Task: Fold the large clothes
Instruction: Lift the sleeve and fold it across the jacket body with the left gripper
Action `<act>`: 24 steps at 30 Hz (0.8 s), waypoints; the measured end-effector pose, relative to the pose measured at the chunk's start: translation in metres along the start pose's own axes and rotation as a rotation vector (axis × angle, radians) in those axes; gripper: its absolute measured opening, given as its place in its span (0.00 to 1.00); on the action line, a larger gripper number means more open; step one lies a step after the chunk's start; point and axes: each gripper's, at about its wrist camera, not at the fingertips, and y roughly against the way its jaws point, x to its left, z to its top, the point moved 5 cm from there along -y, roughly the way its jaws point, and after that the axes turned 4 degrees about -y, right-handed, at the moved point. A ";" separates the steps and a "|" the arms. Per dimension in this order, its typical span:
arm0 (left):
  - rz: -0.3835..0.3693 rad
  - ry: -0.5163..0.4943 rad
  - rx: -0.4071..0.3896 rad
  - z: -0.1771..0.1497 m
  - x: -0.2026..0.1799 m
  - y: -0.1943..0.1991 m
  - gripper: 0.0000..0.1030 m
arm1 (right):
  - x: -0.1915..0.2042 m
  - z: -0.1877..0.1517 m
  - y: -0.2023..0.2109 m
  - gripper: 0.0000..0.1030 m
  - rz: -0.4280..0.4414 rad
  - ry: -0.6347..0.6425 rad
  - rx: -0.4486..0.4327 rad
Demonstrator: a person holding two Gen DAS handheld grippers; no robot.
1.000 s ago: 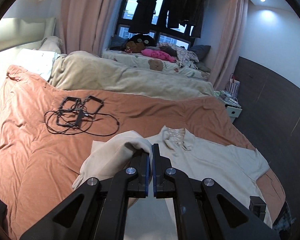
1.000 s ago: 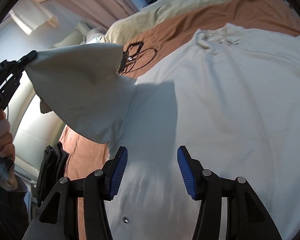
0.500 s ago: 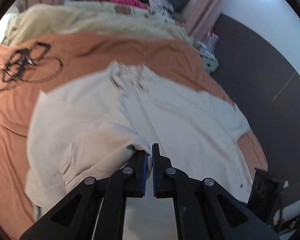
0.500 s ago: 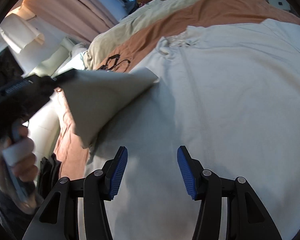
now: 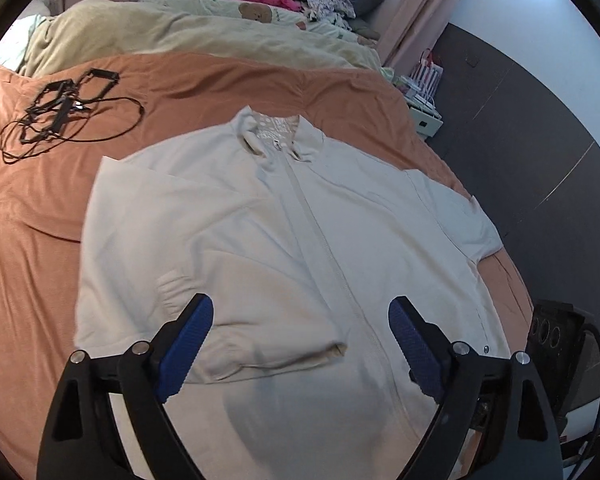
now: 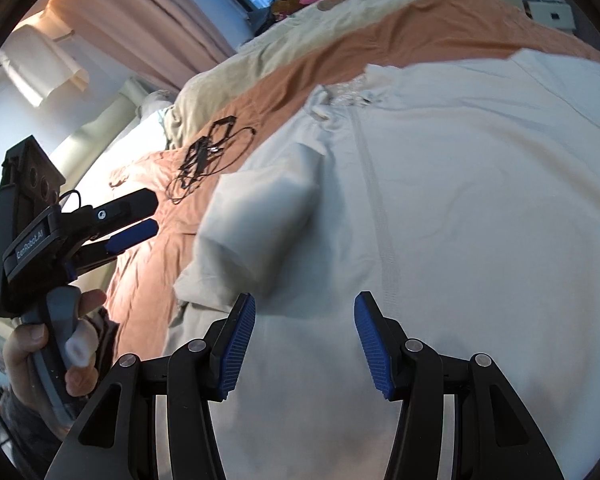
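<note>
Both the left tool (image 5: 300,336) and right tool (image 6: 305,336) hover spread apart over the cream jacket (image 5: 228,216), whose blurred hem runs out of view.

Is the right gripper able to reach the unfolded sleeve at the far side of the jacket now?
Probably yes: the right gripper is open and empty above the jacket, and nothing lies on the sleeve.
</note>
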 end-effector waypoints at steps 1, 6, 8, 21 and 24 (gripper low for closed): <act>0.021 0.000 -0.007 -0.001 0.006 0.005 0.88 | 0.007 0.001 0.000 0.51 0.005 0.014 -0.004; 0.135 0.027 -0.035 -0.015 0.050 0.029 0.88 | 0.042 0.000 -0.015 0.51 0.022 0.078 0.011; 0.166 0.055 -0.033 -0.024 0.071 0.038 0.88 | 0.054 -0.001 -0.029 0.51 0.013 0.104 0.035; 0.289 0.153 0.025 -0.070 0.176 0.046 0.47 | 0.108 -0.011 -0.141 0.75 -0.145 0.309 0.155; 0.287 0.166 0.043 -0.080 0.187 0.040 0.39 | 0.108 -0.015 -0.169 0.75 -0.245 0.364 0.175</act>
